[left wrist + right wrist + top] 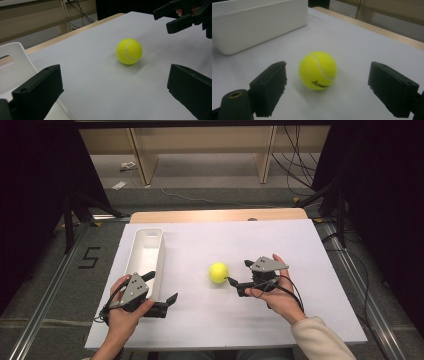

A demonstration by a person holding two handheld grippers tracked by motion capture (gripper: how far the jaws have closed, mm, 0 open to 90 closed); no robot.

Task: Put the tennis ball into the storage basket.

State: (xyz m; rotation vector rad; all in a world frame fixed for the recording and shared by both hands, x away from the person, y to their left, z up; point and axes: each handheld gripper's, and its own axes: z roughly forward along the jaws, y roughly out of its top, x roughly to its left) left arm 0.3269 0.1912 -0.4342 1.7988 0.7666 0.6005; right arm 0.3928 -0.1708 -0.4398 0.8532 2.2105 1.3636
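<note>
Grey carpeted floor (210,175) all round, strewn with black cables (295,160) at far right. Pale wooden shelving (200,145) along the far wall. Black tripod legs (80,205) left and right in dark corners. A taped "5" (89,257) on the floor at left.

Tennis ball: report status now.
Right gripper open, jaws facing tennis ball, apart. Left gripper open beside white bin. Nothing between.

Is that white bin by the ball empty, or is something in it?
Empty, as far as shows: from the high view the white bin has a bare floor. The ball lies outside it on the table.
</note>
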